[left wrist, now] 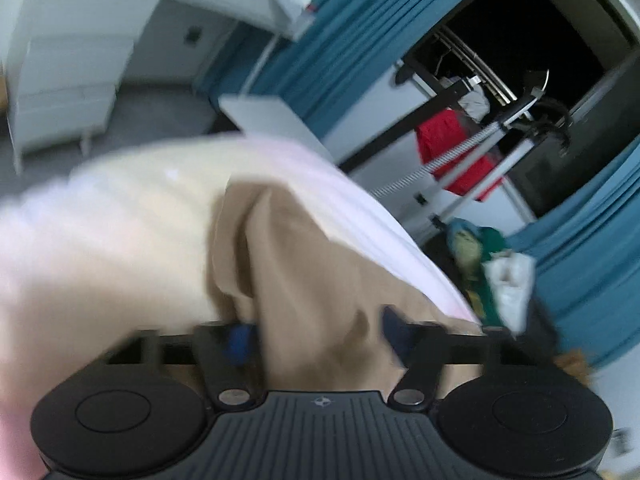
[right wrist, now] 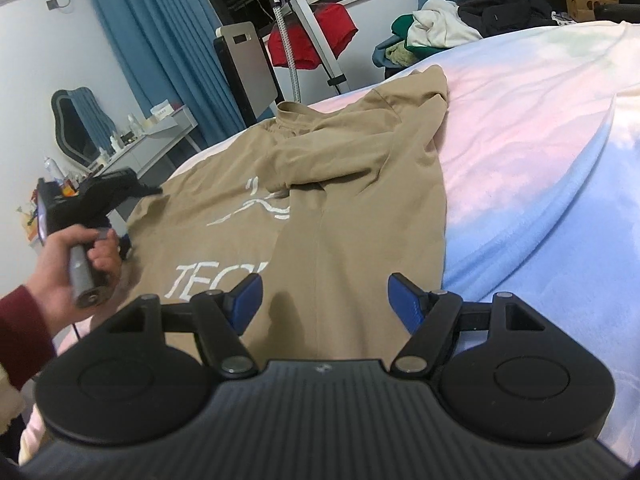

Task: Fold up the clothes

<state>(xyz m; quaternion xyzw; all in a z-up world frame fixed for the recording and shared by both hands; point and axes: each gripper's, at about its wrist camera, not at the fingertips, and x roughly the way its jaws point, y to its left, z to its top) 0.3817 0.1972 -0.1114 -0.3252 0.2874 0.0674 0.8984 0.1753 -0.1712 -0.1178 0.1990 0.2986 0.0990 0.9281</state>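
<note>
Right tool (right wrist: 325,298): blue pads spread wide apart, hovering low over the near hem of the tan T-shirt (right wrist: 320,184), nothing between them. The shirt lies on the bed (right wrist: 540,160), spread toward the left edge of the pastel pink-and-blue sheet, collar pointing to the far edge, one side folded inward over the white print.

Left hand (right wrist: 76,264), dark red sleeve, grips the handle of the left tool (right wrist: 154,191) at the shirt's left side; the tool tip sits at the fabric edge. From this view I cannot tell whether it is clamped.

Left wrist view, heavily motion-blurred and tilted: the left tool (left wrist: 316,332) has tan shirt fabric bunched between its blue pads, which stand apart; contact cannot be confirmed through the blur.

Only in the right view: shirt print, the hand, a grey dressing table (right wrist: 160,140) with bottles. Both views: blue curtains (right wrist: 160,40), a red garment (right wrist: 316,36) on a stand, and a clothes pile (right wrist: 440,28) beyond the far edge of the bed.
</note>
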